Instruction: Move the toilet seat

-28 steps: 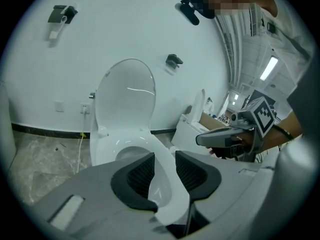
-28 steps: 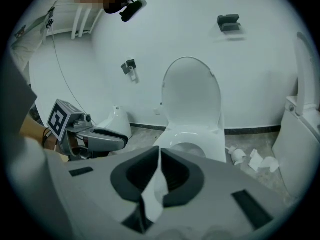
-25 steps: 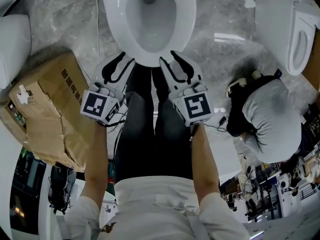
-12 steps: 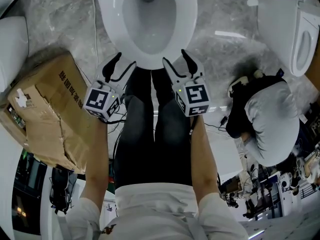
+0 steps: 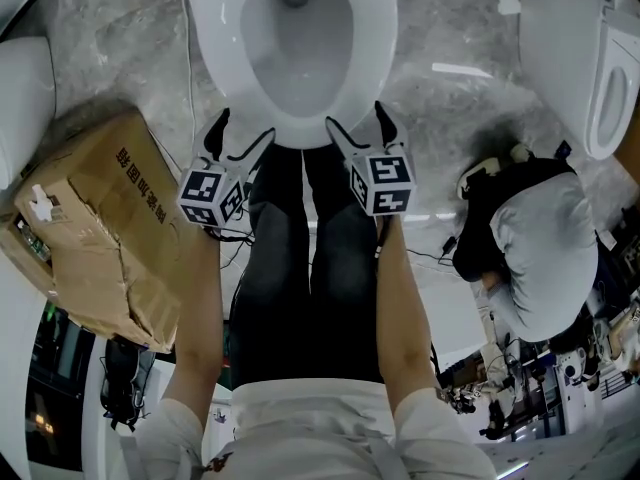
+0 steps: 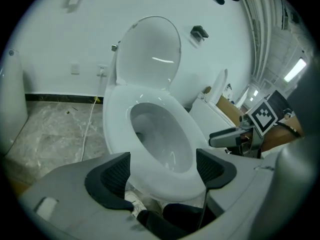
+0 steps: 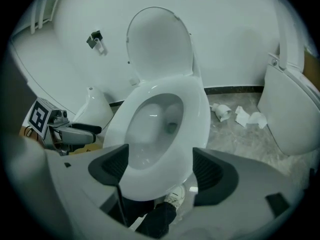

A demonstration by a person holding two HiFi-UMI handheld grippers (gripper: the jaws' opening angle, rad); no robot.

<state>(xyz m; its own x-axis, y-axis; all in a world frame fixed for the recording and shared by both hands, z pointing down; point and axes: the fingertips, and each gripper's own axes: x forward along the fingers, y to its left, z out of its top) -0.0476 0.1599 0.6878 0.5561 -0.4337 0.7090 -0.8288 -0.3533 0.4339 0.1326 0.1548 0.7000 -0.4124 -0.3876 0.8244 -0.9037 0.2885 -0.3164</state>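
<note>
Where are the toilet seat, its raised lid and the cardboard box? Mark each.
toilet seat [image 5: 375, 68], head view, right side of ring
lid [image 6: 150, 51], left gripper view, its middle
cardboard box [image 5: 100, 228], head view, top face

Dim, even light, strong fisheye vignetting, mild glare on white porcelain.

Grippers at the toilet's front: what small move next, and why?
Probably ease both onto the front rim of the toilet seat and close: the left gripper and right gripper have just been opening their jaws, the rim showing between them, ungripped.
</note>
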